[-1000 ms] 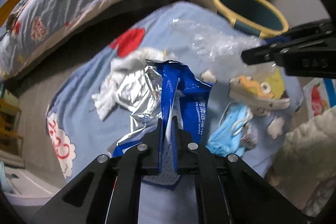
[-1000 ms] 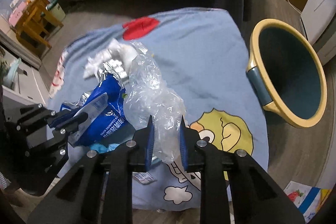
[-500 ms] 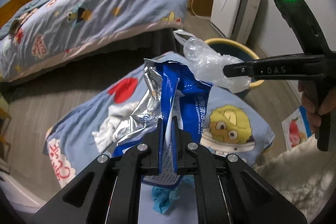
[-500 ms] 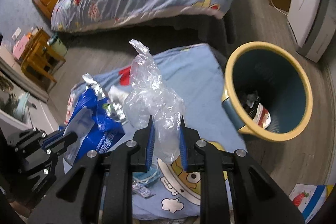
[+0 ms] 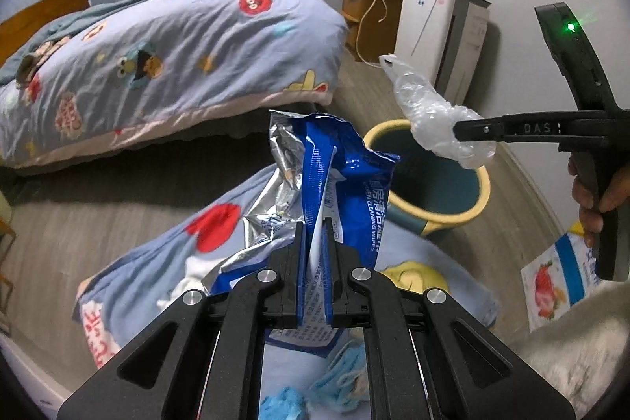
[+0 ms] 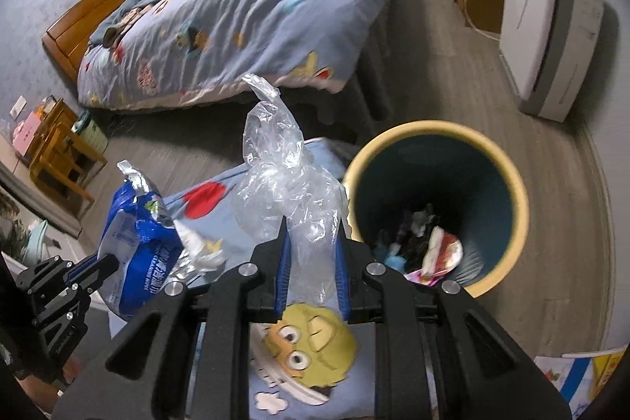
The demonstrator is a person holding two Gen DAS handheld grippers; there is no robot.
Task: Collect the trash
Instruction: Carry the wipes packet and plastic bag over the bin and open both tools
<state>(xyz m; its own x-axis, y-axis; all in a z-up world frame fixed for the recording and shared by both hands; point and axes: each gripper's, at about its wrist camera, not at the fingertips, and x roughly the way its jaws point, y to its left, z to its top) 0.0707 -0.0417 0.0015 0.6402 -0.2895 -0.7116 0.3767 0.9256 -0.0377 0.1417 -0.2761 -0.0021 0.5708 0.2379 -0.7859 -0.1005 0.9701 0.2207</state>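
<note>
- A big bed [image 6: 244, 6] with a blue cartoon quilt fills the back of the room.
- Nearer, a blue cartoon blanket [image 6: 315, 372] lies spread out on the wood floor. It carries the trash.
- A round trash bin [image 6: 512, 184] with a yellow rim stands on the floor, just past the blanket's right edge. Some trash is already at its bottom.
- The left gripper [image 5: 314, 254] is squeezed nearly closed on a blue wipes packet [image 5: 346, 184]. The packet sticks up high above the blanket, with its shiny silver inside showing.
- The right gripper [image 6: 311, 262] pinches a crumpled clear plastic bag [image 6: 283, 184]. Its jaws stand a little apart with the bag squashed between them. From the left camera the bag hangs near the bin's rim.
- Blue face masks [image 5: 338, 380] lie near the blanket's near edge, below the left gripper.
- A white crumpled tissue [image 5: 189, 278] lies on the blanket toward its left side.
- I think both pieces are being carried to the bin.
- The clear bag is very light. If it is let go before it is over the opening, it could float down and land on the floor or the blanket.
- It could also stick to a jaw and not fall at all.
- The packet is wide and stiff. It could catch on the bin's rim and tip out.
- The two grippers are near each other, so they could bump over the bin.
</note>
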